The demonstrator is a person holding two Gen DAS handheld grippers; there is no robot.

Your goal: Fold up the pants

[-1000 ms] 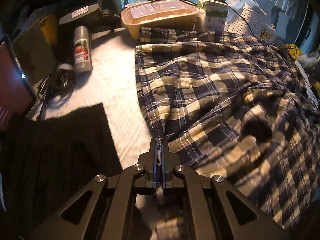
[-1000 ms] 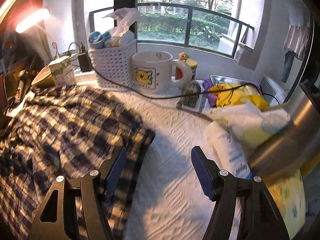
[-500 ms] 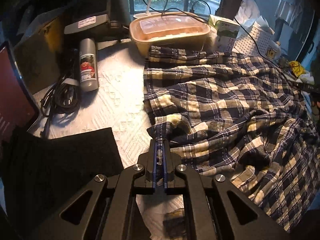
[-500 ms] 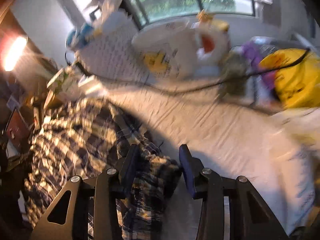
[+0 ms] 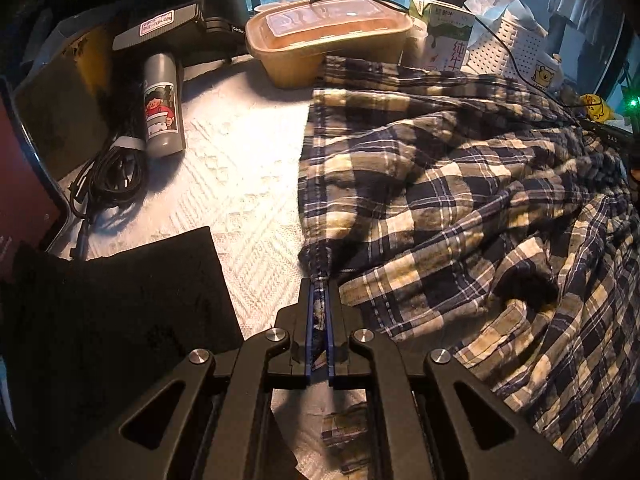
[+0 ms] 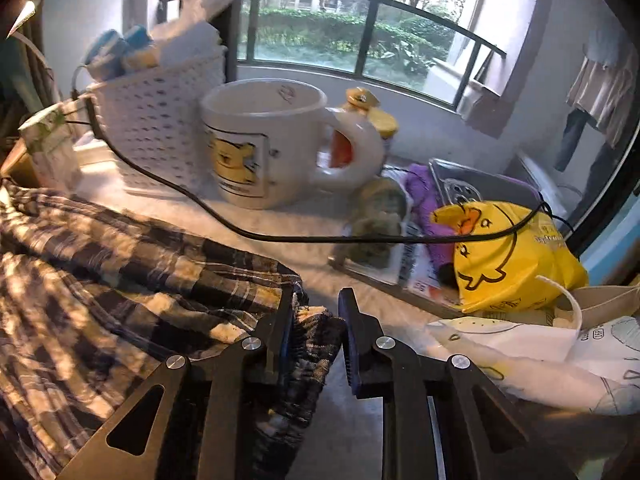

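Note:
The plaid pants [image 5: 460, 200], navy and cream, lie rumpled across the white textured cloth [image 5: 240, 184]. My left gripper [image 5: 319, 284] is shut on the pants' left hem edge and holds it just above the cloth. In the right wrist view the pants [image 6: 100, 280] fill the lower left. My right gripper [image 6: 316, 312] has its jaws partly closed around a bunched corner of the pants; fabric lies between the fingers and touches the left finger [image 6: 285, 320], with a gap to the right finger.
Left wrist view: black folded cloth [image 5: 112, 312], grey bottle [image 5: 162, 104], cables [image 5: 108, 172], brown lidded box [image 5: 328, 44], carton [image 5: 450, 36]. Right wrist view: white basket [image 6: 160, 128], bear mug [image 6: 264, 144], black cord [image 6: 280, 236], yellow duck bag [image 6: 500, 256], white bag [image 6: 540, 356].
My right gripper has moved onto the pants' corner and narrowed its jaws around it. My left gripper stays clamped on the hem and has pulled it back a little.

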